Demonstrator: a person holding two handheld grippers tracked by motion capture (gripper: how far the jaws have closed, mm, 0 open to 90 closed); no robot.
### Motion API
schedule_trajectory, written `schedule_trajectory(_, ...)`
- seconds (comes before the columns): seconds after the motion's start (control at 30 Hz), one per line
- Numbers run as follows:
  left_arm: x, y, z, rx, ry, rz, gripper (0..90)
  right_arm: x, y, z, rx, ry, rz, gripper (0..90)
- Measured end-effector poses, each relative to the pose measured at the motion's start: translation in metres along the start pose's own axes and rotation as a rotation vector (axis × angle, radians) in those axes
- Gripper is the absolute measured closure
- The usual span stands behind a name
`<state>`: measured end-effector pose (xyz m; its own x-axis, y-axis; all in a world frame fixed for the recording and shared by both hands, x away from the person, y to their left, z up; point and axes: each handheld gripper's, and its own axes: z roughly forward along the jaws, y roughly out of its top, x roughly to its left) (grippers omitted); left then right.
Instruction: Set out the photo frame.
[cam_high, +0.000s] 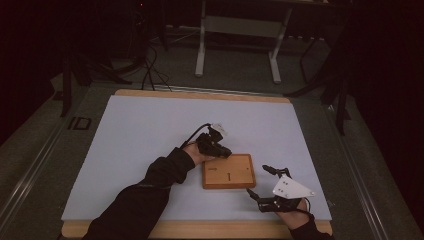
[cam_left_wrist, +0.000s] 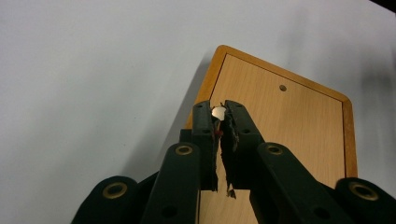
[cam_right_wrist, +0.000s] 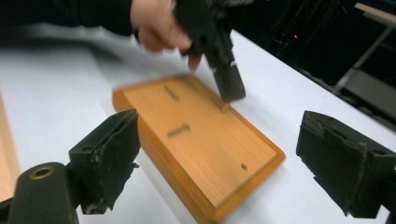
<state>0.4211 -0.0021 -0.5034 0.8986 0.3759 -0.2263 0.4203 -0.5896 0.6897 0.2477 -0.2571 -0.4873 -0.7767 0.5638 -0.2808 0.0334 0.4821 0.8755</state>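
Currently a small pale piece is clamped by the left hand-held gripper over the board (near the surface's front edge); the right hand-held gripper is held apart.

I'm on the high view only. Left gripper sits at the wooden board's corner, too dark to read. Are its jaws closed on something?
Observer: In the left gripper view the left gripper is nearly shut on a small pale piece at its tips.
Operator: Over the board or off it?
Observer: Tips hang over the wooden board near its rim.
Operator: Right gripper?
Observer: In its own view the right gripper stands wide open, nothing between its jaws, facing the board's near corner.
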Motion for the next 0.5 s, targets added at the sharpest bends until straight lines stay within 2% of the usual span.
schedule_trajectory(0.03, 0.000, 0.000, 0.000, 0.000, 0.000, 0.000, 84.8, 0.002, 0.000, 0.000, 0.017, -0.013, -0.030, 13.2)
schedule_trajectory(0.07, 0.001, 0.000, 0.000, 0.002, -0.004, -0.002, 84.8, 0.002, 0.000, 0.000, 0.017, -0.013, -0.030, 13.2)
schedule_trajectory(0.1, 0.002, 0.001, 0.000, 0.007, -0.007, -0.006, 84.8, 0.005, -0.001, 0.001, 0.051, -0.032, -0.081, 13.4)
schedule_trajectory(0.13, 0.002, 0.002, 0.000, 0.006, -0.011, -0.012, 84.9, 0.006, -0.001, 0.001, 0.064, -0.042, -0.103, 13.5)
schedule_trajectory(0.2, 0.003, 0.002, 0.000, 0.007, -0.016, -0.013, 84.8, 0.006, -0.001, 0.001, 0.064, -0.042, -0.103, 13.5)
schedule_trajectory(0.23, 0.005, 0.002, 0.000, 0.011, -0.029, -0.024, 84.8, 0.011, -0.001, 0.001, 0.101, -0.052, -0.172, 14.5)
schedule_trajectory(0.27, 0.005, 0.002, 0.000, 0.011, -0.029, -0.024, 84.8, 0.011, -0.001, 0.001, 0.101, -0.052, -0.172, 14.5)
schedule_trajectory(0.3, 0.007, 0.003, 0.000, 0.016, -0.036, -0.027, 84.9, 0.015, -0.002, 0.002, 0.135, -0.055, -0.227, 16.9)
schedule_trajectory(0.33, 0.009, 0.004, 0.000, 0.023, -0.044, -0.034, 84.9, 0.017, -0.003, 0.003, 0.154, -0.064, -0.254, 17.2)
schedule_trajectory(0.37, 0.009, 0.004, 0.000, 0.023, -0.044, -0.034, 84.9, 0.017, -0.003, 0.003, 0.154, -0.064, -0.254, 17.2)
schedule_trajectory(0.5, 0.011, 0.005, 0.000, 0.030, -0.056, -0.041, 84.8, 0.026, -0.008, 0.007, 0.203, -0.106, -0.381, 24.3)
